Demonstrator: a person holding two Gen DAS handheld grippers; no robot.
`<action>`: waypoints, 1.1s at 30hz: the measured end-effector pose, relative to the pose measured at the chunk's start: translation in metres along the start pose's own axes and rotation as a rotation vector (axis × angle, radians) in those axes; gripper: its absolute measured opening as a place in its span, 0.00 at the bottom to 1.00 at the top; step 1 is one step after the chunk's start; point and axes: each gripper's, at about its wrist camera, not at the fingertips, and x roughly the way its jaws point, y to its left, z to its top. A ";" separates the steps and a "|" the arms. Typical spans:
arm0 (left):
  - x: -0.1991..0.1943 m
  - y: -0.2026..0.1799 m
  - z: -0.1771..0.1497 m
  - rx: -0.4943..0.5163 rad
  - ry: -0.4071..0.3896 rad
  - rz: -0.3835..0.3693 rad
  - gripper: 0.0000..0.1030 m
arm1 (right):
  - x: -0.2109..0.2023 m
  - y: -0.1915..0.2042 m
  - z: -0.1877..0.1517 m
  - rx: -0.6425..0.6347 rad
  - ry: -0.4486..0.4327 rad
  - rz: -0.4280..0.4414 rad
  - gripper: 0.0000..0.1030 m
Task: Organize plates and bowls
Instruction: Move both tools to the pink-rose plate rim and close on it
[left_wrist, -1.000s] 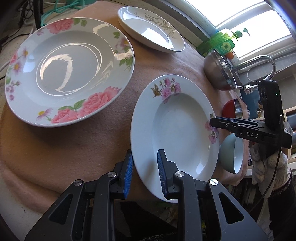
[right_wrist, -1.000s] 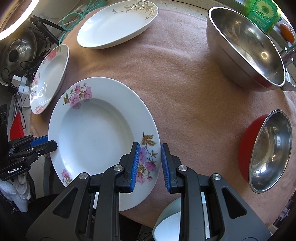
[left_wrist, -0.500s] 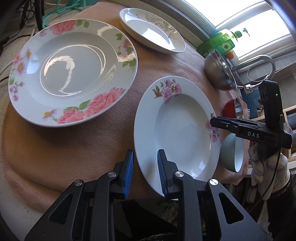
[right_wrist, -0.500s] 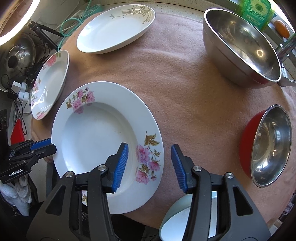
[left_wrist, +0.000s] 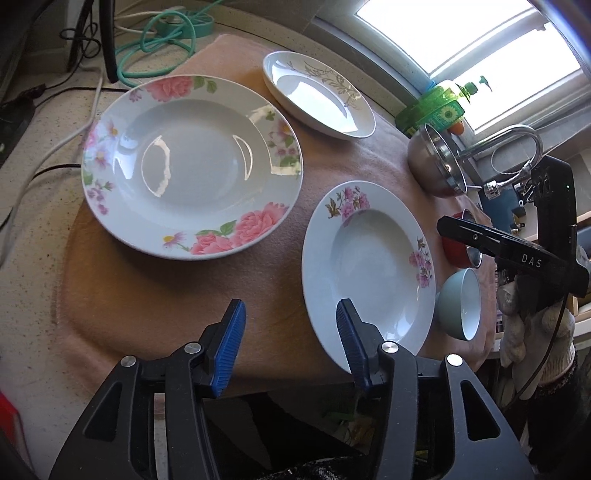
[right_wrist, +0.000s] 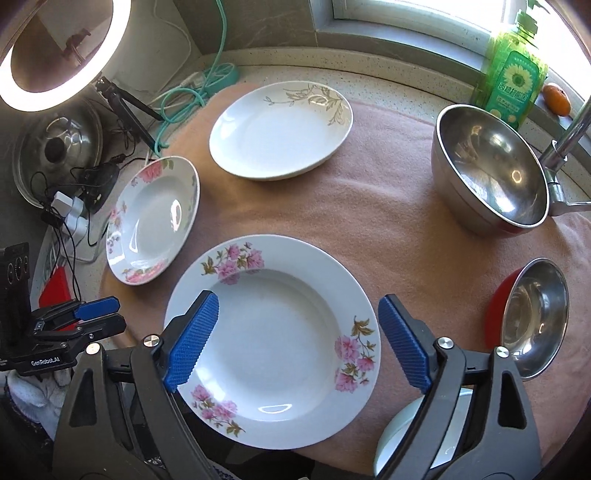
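A deep white plate with small pink flowers (left_wrist: 369, 273) (right_wrist: 273, 339) lies flat on the pink cloth near its front edge. My left gripper (left_wrist: 290, 347) is open and empty, just off that plate's near rim. My right gripper (right_wrist: 295, 341) is open and empty, raised above the same plate. A larger rose-patterned plate (left_wrist: 192, 166) (right_wrist: 155, 218) lies to the left. A white plate with a gold leaf pattern (left_wrist: 319, 94) (right_wrist: 280, 129) lies at the back.
A large steel bowl (right_wrist: 491, 166) (left_wrist: 437, 166) sits at the back right by a tap. A red-sided steel bowl (right_wrist: 532, 317) and a pale teal bowl (left_wrist: 460, 308) sit at the right edge. Green soap bottle (right_wrist: 513, 74), cables and ring light stand around the cloth (right_wrist: 388, 192).
Both grippers opened wide and let go of the small-flowered plate's rim. Both pulled back and rose, leaving the plate flat on the cloth.
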 end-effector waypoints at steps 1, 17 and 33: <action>-0.006 0.004 0.002 -0.005 -0.022 0.013 0.49 | -0.001 0.004 0.001 0.007 -0.014 0.012 0.88; -0.047 0.095 0.050 -0.141 -0.180 0.109 0.56 | 0.030 0.053 0.027 0.088 -0.033 0.149 0.88; -0.031 0.113 0.081 -0.149 -0.169 0.084 0.53 | 0.079 0.056 0.053 0.183 0.056 0.233 0.58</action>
